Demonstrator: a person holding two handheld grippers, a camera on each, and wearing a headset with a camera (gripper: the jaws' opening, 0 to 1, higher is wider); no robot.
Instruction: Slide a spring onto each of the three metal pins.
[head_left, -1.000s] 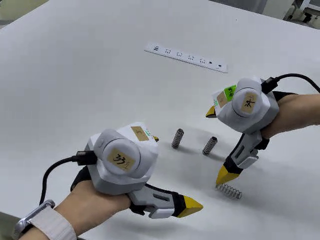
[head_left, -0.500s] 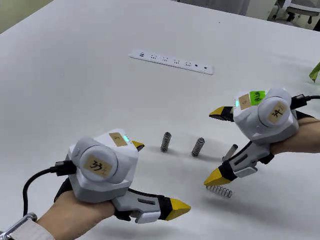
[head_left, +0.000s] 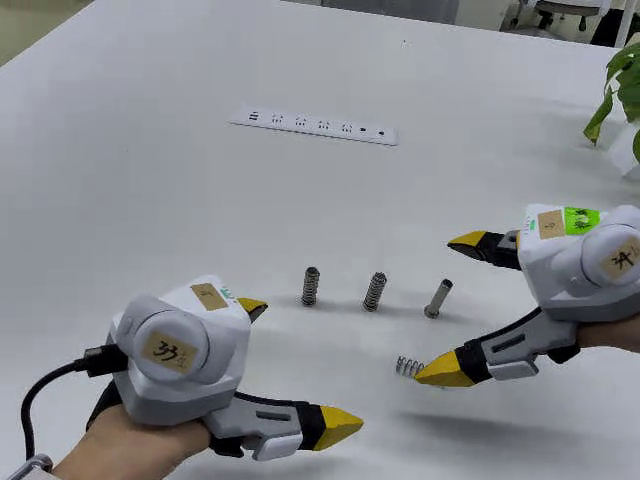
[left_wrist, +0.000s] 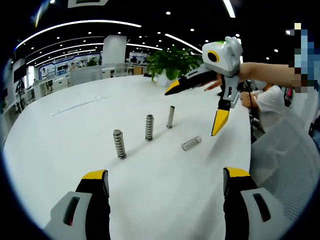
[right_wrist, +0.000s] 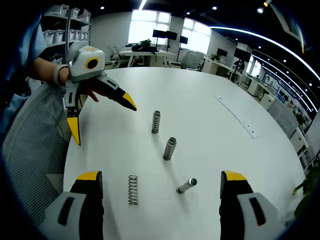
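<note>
Three pins stand in a row on the white table. Two carry springs: the left pin (head_left: 310, 286) (left_wrist: 119, 144) (right_wrist: 156, 121) and the middle pin (head_left: 374, 291) (left_wrist: 149, 127) (right_wrist: 169, 148). The third pin (head_left: 437, 298) (left_wrist: 170, 116) (right_wrist: 186, 186) is bare. A loose spring (head_left: 406, 366) (left_wrist: 191, 143) (right_wrist: 132, 189) lies flat in front of it. My right gripper (head_left: 445, 308) (left_wrist: 195, 110) (right_wrist: 161, 177) is open, its lower jaw tip over the loose spring's right end in the head view. My left gripper (head_left: 295, 365) (left_wrist: 165, 177) (right_wrist: 103, 121) is open and holds nothing, left of the pins.
A white power strip (head_left: 312, 125) lies farther back on the table. A green plant (head_left: 615, 90) stands at the far right edge. A black cable (head_left: 50, 375) trails from the left gripper. A mesh chair (left_wrist: 285, 165) sits beside the table.
The head camera has shifted. My right gripper has moved right, uncovering the bare pin, and its lower jaw tip now overlaps the loose spring. The left gripper stays open.
</note>
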